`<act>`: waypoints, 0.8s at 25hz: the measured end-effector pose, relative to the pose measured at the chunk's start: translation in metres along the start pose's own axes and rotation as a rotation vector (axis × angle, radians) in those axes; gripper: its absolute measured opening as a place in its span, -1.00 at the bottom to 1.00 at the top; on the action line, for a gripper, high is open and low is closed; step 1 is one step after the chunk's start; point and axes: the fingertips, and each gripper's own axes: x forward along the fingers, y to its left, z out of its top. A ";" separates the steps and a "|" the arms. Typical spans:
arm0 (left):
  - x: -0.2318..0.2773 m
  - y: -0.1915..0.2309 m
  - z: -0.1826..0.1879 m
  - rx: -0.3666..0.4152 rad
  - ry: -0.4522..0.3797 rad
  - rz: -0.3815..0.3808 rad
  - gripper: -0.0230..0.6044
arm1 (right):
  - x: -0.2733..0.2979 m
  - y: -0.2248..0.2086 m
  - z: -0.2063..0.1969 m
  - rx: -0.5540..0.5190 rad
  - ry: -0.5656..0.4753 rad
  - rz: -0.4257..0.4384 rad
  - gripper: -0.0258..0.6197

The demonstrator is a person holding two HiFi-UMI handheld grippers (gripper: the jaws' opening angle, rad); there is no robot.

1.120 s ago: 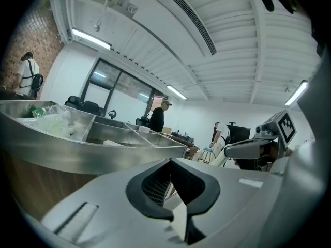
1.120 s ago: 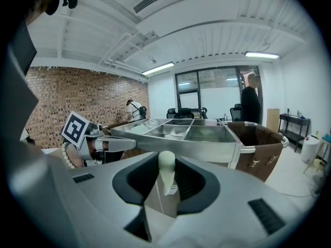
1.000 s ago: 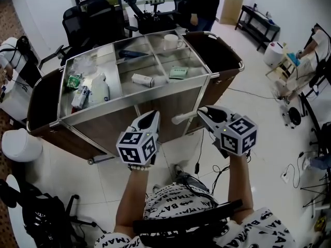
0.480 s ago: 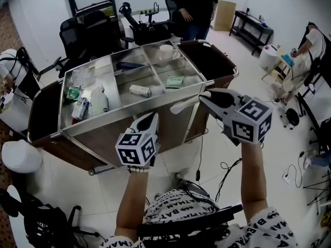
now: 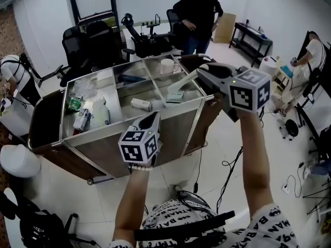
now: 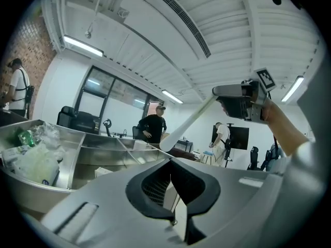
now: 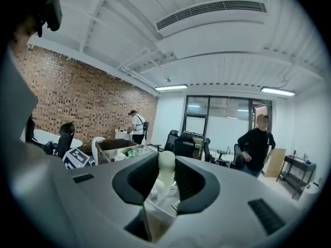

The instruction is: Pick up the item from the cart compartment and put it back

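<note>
A steel cart (image 5: 135,124) with several open compartments stands ahead of me. My right gripper (image 5: 202,72) is shut on a long white spoon-like stick (image 5: 183,84), held high over the cart's right compartments with the stick slanting down to the left. The same stick (image 7: 165,170) stands between the jaws in the right gripper view and crosses the left gripper view as the stick (image 6: 189,121). Lower down, my left gripper (image 5: 150,119) hangs at the cart's front wall, shut and empty.
The compartments hold plastic bags and bottles (image 5: 91,110), a white roll (image 5: 140,104), a pale green box (image 5: 176,96) and a white cup (image 5: 168,66). A person in black (image 5: 199,15) stands behind the cart by office chairs (image 5: 88,41). A white bin (image 5: 18,160) is at the left.
My right gripper has risen with the stick from below the cart's rim to above the right compartments. The left gripper has lifted a little at the cart's front.
</note>
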 end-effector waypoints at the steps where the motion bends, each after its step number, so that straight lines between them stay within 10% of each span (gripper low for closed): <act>1: 0.002 0.003 0.002 -0.003 -0.001 0.005 -0.93 | 0.008 -0.006 0.002 0.002 0.000 -0.003 -0.60; 20: 0.071 0.078 0.047 -0.026 0.016 0.094 -0.93 | 0.197 -0.108 -0.013 0.002 0.085 0.022 -0.60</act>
